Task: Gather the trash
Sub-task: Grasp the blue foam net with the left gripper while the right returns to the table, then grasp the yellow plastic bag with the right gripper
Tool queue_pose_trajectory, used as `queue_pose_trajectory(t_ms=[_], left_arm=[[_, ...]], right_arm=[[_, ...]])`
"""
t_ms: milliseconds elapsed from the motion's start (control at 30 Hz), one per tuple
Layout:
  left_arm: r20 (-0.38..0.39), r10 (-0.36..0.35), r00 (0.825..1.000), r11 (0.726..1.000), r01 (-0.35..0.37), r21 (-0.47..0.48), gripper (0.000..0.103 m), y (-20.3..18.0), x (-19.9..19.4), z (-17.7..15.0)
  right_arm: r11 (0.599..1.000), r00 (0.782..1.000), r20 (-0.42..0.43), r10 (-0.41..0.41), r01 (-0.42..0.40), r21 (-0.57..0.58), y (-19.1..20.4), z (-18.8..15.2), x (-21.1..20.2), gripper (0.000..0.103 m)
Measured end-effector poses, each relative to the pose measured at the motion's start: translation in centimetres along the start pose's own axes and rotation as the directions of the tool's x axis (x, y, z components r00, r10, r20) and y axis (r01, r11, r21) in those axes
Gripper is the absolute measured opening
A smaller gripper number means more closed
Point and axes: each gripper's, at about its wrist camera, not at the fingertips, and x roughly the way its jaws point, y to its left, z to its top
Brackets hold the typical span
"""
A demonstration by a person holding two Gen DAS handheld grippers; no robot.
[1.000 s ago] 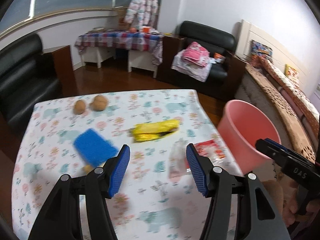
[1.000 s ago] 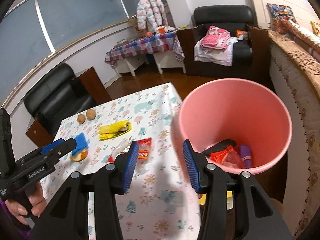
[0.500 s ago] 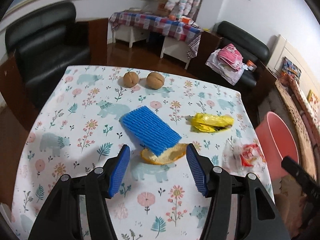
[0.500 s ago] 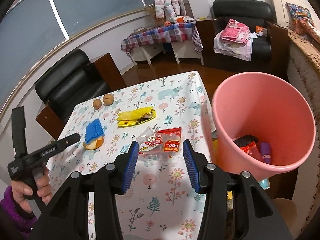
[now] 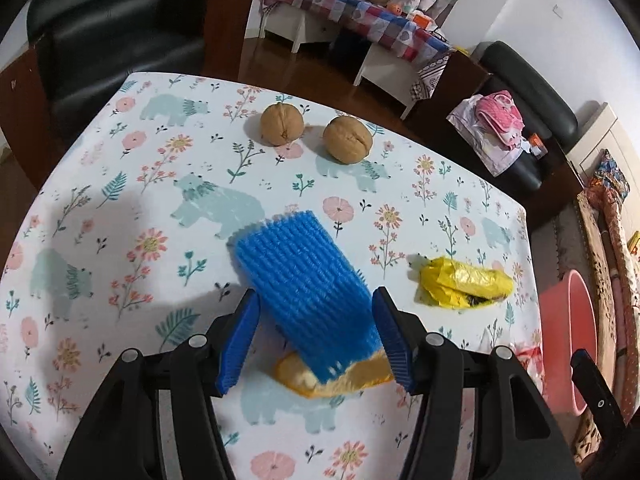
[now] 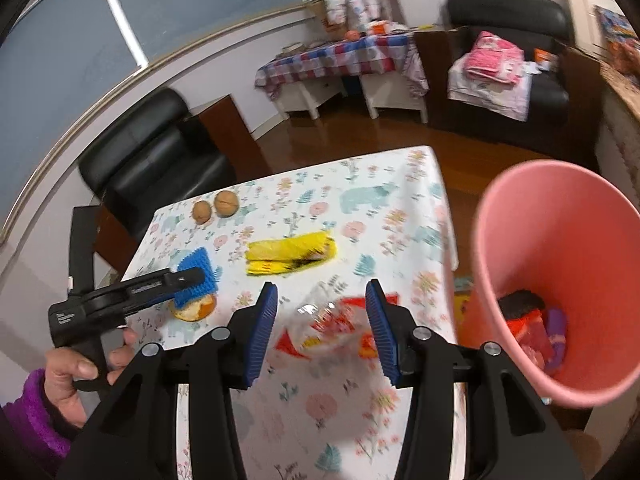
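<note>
While left tongs (image 5: 314, 338) straddle blue foam net (image 5: 304, 284), bin's contents (image 6: 532, 324) right-view only

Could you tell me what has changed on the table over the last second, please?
The left gripper has swung left and come down, open, astride the blue foam net lying on the orange peel. The right gripper has advanced, open, over the clear and red wrapper. Nothing is gripped; walnuts, yellow bag and pink bin stayed put.

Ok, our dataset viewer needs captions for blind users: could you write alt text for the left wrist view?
The open left gripper straddles a blue foam net lying on an orange peel on a floral tablecloth. Beyond lie two walnuts and a yellow wrapper; a pink bucket stands at right.
</note>
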Motion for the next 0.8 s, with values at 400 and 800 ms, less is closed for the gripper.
queue_pose_trajectory(t_ms=[400, 800], left_arm=[[0.001, -0.046, 0.999, 0.999, 0.046, 0.012, 0.013, 0.4, 0.7, 0.8], [0.041, -0.092, 0.995, 0.994, 0.09, 0.055, 0.013, 1.5, -1.6, 1.0]], right_arm=[[0.987, 0.981, -0.174, 0.087, -0.108, -0.115, 2.4, 4.8, 6.7, 0.047], [0.819, 0.937, -0.348, 0.027, -0.221, -0.53, 7.4, 5.2, 10.3, 0.047]])
